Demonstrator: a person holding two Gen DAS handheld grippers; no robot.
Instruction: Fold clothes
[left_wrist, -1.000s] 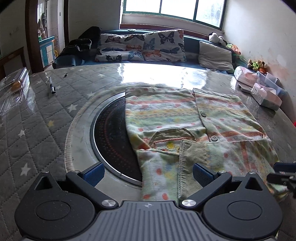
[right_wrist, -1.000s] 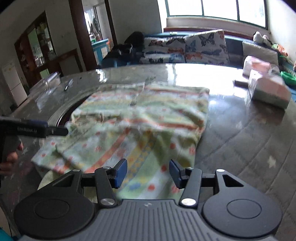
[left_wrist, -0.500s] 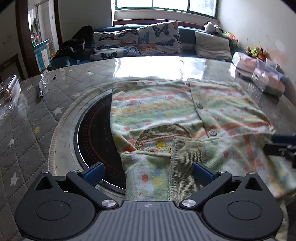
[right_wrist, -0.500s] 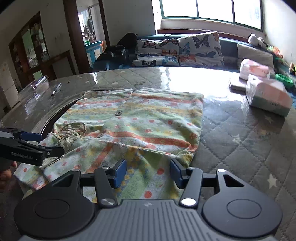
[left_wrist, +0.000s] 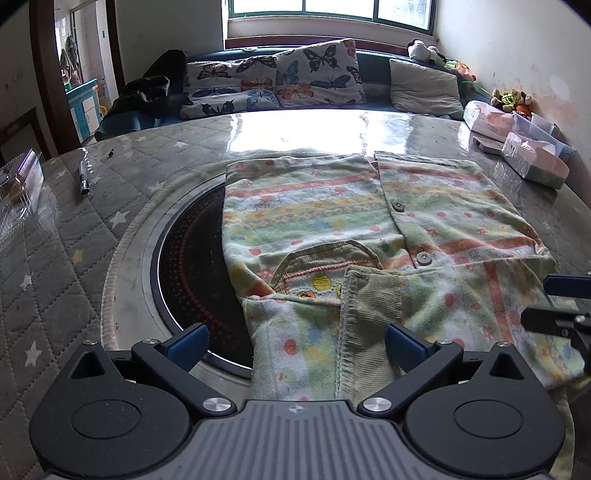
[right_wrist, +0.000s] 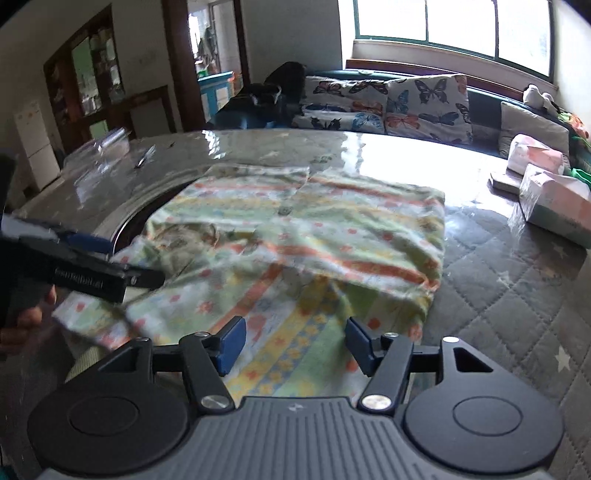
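Cardigan (left_wrist: 369, 236), striped and buttoned, lies flat on the table (left_wrist: 74, 258), sleeves folded in. Left gripper (left_wrist: 293, 341) hovers spread wide over the near hem; right gripper (right_wrist: 293, 345) likewise, grasping nothing. Pinch both hem corners evenly, then fold forward.

Daylight from a wide window (left_wrist: 328, 9) falls over a sofa (left_wrist: 373, 66) with butterfly cushions (left_wrist: 314, 74) beneath white walls (left_wrist: 509, 48).

Both tools (left_wrist: 295, 341) (right_wrist: 293, 345) wide-jawed, empty
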